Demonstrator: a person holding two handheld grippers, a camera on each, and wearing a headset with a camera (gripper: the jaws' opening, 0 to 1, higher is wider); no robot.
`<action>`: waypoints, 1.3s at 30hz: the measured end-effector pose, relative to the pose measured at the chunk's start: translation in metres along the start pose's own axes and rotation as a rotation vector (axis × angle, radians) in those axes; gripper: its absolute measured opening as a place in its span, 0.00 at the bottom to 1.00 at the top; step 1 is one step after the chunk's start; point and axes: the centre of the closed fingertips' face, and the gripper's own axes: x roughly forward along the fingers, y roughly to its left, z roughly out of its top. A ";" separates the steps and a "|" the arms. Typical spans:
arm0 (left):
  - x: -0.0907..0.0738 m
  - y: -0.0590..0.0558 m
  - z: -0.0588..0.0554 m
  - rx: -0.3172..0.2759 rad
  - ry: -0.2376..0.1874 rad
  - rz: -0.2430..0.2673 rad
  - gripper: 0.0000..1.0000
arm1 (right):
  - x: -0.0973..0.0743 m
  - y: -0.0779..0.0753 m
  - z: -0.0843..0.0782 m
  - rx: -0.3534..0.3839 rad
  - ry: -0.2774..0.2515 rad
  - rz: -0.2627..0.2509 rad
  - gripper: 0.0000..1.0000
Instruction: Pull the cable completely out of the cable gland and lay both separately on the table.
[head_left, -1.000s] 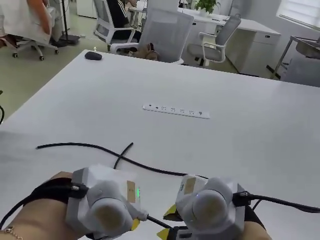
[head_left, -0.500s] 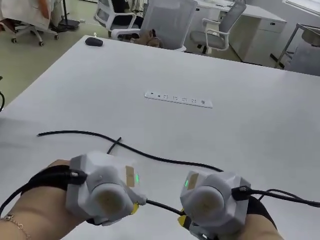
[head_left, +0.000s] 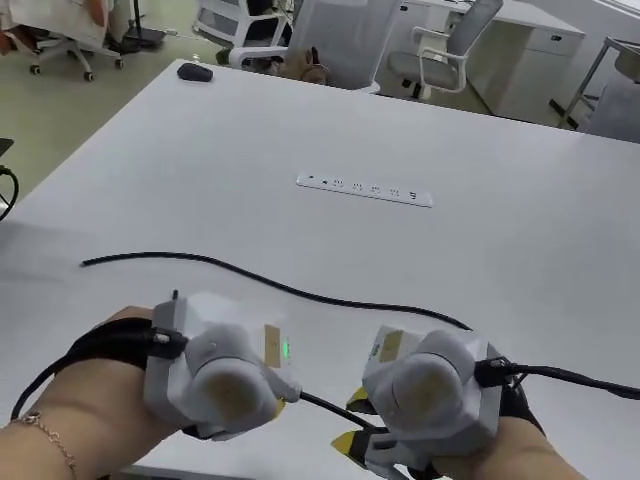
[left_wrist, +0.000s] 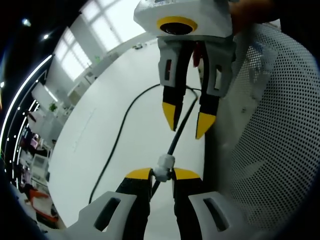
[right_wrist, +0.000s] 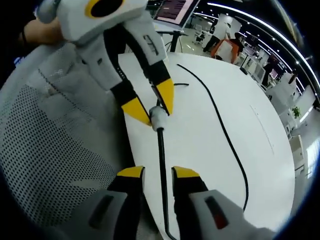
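A small white cable gland (left_wrist: 164, 167) sits on a thin black cable (left_wrist: 120, 135), and my left gripper (left_wrist: 164, 175) is shut on the gland. From the gland the cable (right_wrist: 161, 150) runs straight between the jaws of my right gripper (right_wrist: 158, 172), which stand open on either side of it with a gap. In the head view both grippers hang over the near table edge, the left gripper (head_left: 280, 400) facing the right gripper (head_left: 352, 422), with a short stretch of cable (head_left: 320, 405) between them. The rest of the cable (head_left: 250, 275) curves over the white table (head_left: 300, 130).
A white power strip (head_left: 364, 189) lies mid-table and a dark mouse (head_left: 195, 71) rests near the far left corner. Office chairs (head_left: 340, 40) stand beyond the table. A white mesh chair back (left_wrist: 265, 125) is close beside the grippers.
The cable on the table has straightened, and the short end that crossed it is gone from sight. The right gripper's yellow jaw tips show again beside the left gripper.
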 end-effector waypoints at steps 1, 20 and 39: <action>0.000 -0.001 0.001 0.007 -0.003 -0.005 0.17 | 0.000 0.000 0.001 -0.005 -0.003 -0.001 0.22; 0.001 0.000 0.000 0.006 0.006 -0.006 0.17 | 0.000 -0.016 -0.029 -0.007 0.122 -0.063 0.03; 0.002 -0.002 0.000 0.018 0.009 -0.005 0.17 | 0.002 0.005 -0.005 -0.008 0.031 0.021 0.26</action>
